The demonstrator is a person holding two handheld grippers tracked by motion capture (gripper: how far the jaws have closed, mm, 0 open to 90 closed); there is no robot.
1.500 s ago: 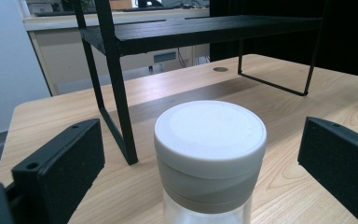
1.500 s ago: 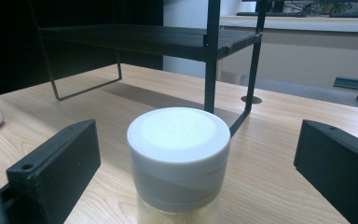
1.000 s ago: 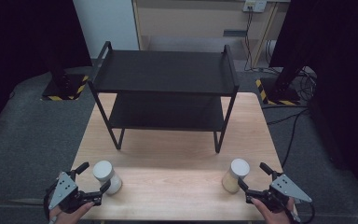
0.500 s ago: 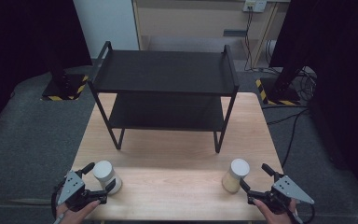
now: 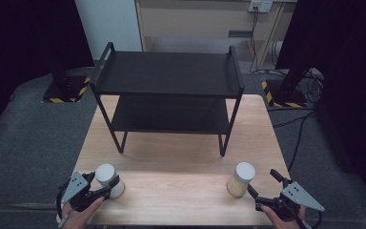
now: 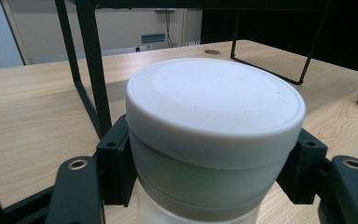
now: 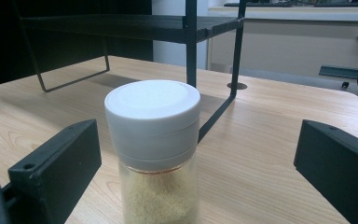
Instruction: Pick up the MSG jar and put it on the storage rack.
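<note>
Near the front edge of the wooden table (image 5: 181, 162), two white-capped jars are being addressed, one by each hand-held tool. At the front left, the left jar (image 5: 108, 180) is being clasped by the left gripper (image 5: 106, 187): in the left gripper view its pads (image 6: 116, 165) are being pressed against the band just under the white lid (image 6: 214, 105), one on each side, so the jaws are standing closed onto the jar. At the front right, the right jar (image 5: 241, 179), partly filled with a pale yellowish powder, is being left untouched; the right gripper (image 5: 262, 188) is being held just behind it with its jaws spread wide, well clear of both sides of the cap (image 7: 153, 107), nothing between them but air.

Both jars are probably being handled as light, rigid, smooth-walled containers, likely a little slippery on the clear body and top-heavy if tilted. A hold on the ribbed collar beneath the cap, or square across the body just below it, is being judged the safest, with the jar being kept upright. Behind them, well apart, a black two-tier shelf rack (image 5: 169, 78) is standing empty.
</note>
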